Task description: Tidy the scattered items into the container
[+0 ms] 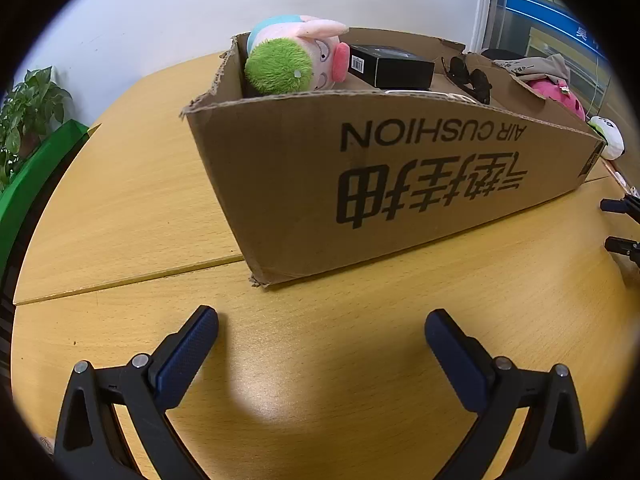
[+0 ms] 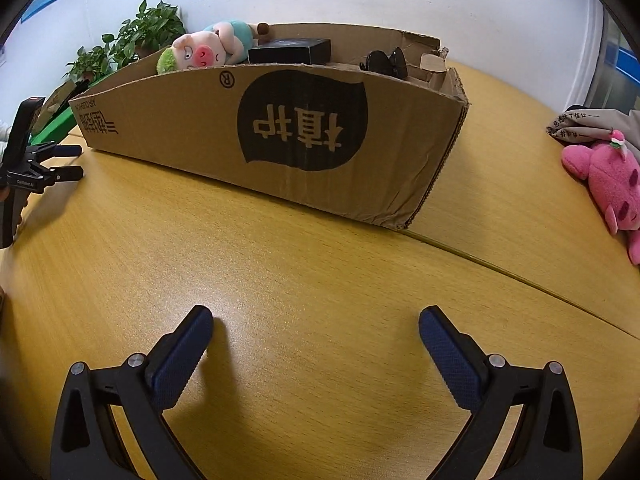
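A long cardboard box (image 1: 280,184) stands on the wooden table, also in the right wrist view (image 2: 168,132). In it lie a pig plush with a green cap (image 1: 296,58) (image 2: 200,54), a black box (image 1: 390,66) (image 2: 290,52) and dark sunglasses (image 1: 468,76) (image 2: 386,64). My left gripper (image 1: 322,326) is open and empty, low over the table in front of the box. My right gripper (image 2: 316,322) is open and empty too. A pink plush (image 2: 608,184) (image 1: 558,98) lies on the table outside the box. A white-green plush (image 1: 610,136) lies by the box's far end.
A grey printed cloth (image 2: 600,126) lies by the pink plush. Potted plants (image 2: 136,38) and a green ledge (image 1: 36,172) stand beyond the table edge. A seam (image 2: 520,276) runs across the table. The other gripper shows at each view's edge: (image 1: 624,224), (image 2: 60,162).
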`<state>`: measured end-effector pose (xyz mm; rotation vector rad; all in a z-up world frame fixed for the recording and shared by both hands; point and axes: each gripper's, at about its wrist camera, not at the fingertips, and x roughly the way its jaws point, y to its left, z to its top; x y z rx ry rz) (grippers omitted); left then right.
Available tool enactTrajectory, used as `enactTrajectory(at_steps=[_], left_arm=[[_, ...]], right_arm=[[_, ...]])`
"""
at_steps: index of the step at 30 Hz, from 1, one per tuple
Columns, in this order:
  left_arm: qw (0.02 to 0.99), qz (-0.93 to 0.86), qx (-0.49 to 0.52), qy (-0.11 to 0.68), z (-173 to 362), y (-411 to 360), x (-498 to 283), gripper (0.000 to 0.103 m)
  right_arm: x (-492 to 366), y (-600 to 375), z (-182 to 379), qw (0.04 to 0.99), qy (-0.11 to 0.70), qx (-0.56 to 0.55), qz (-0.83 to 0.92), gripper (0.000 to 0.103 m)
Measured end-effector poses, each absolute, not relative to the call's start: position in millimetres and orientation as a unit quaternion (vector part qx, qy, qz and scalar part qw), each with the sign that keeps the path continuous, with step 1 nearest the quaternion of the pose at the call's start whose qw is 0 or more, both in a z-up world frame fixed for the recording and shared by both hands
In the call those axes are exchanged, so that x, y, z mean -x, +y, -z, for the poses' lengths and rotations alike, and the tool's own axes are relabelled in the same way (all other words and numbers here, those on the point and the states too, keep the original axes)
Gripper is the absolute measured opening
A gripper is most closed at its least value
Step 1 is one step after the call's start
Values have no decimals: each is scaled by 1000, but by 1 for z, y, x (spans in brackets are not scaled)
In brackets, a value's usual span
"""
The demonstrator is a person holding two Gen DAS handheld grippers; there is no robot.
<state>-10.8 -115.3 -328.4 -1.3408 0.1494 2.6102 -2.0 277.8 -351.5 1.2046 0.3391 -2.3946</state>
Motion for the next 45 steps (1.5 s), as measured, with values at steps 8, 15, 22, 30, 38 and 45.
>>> enactTrajectory(at_steps=[8, 15, 22, 30, 38, 45], left_arm=[[101, -884, 453, 49, 329, -114, 7, 103], [101, -884, 453, 49, 330, -114, 7, 103], [100, -885, 453, 49, 330, -114, 6, 103], [100, -885, 453, 49, 330, -113, 6, 103], [100, -884, 453, 50, 329, -115, 4, 103], [100, -884, 453, 49, 329, -115, 3, 103]], right_arm=[[2, 279, 351, 219, 123, -436, 864, 103], [1, 279, 350, 219, 123, -436, 864, 103], [1, 280, 350, 219, 123, -436, 864, 103], [1, 280, 350, 219, 123, -437, 864, 103], [1, 280, 349, 219, 123, -437, 864, 103], [1, 280, 349, 220, 123, -437, 864, 103]])
